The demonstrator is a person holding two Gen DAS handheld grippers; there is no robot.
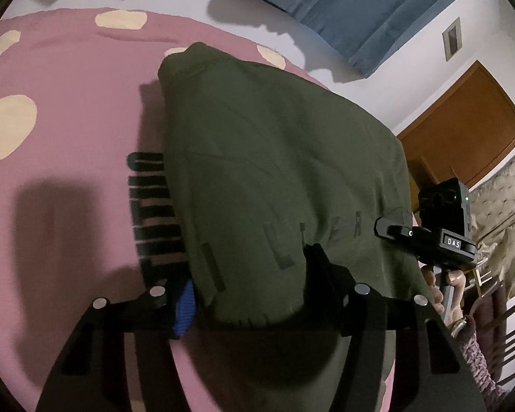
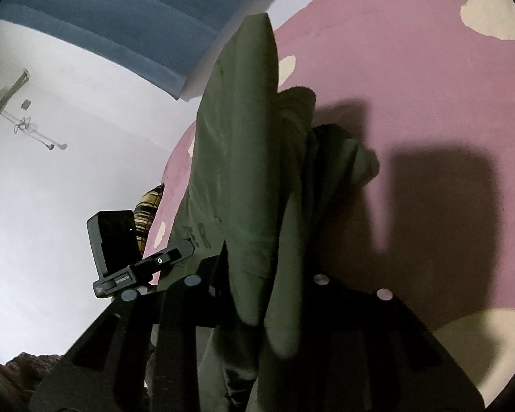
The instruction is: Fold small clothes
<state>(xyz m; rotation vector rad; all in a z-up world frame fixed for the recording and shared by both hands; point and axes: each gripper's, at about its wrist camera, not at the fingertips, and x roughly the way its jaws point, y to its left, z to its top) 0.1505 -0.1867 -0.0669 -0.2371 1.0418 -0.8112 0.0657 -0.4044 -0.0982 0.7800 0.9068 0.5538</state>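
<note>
At the bottom of the left wrist view, the left gripper (image 1: 250,295) has its jaws closed on the hem of a small olive-green garment (image 1: 274,158), the cloth bunched between the blue-padded finger (image 1: 185,302) at lower left and the black one at lower right. In the right wrist view the right gripper (image 2: 257,274) clamps a thicker bundle of the same garment (image 2: 243,158), folds of it draping down over the fingers at the frame's bottom centre (the pads themselves are hidden by cloth). The person's hand (image 1: 446,292) that carries the right gripper shows at the lower right of the left view.

Beyond the grippers, the garment rises toward the centre of both views, lifted off the pink bedspread (image 1: 68,110), which has cream spots and black lettering (image 1: 151,213) at centre left. The step looks like carrying the held edge over to make a fold. To do it well, both grips should likely stay level with each other so the edge stays taut and straight, and the cloth should be laid onto the spread before either jaw lets go; the right side's bunching risks a lumpy crease.

Farthest off, a blue curtain (image 1: 360,0) fills the upper right, with a brown door (image 1: 470,123) at right.
</note>
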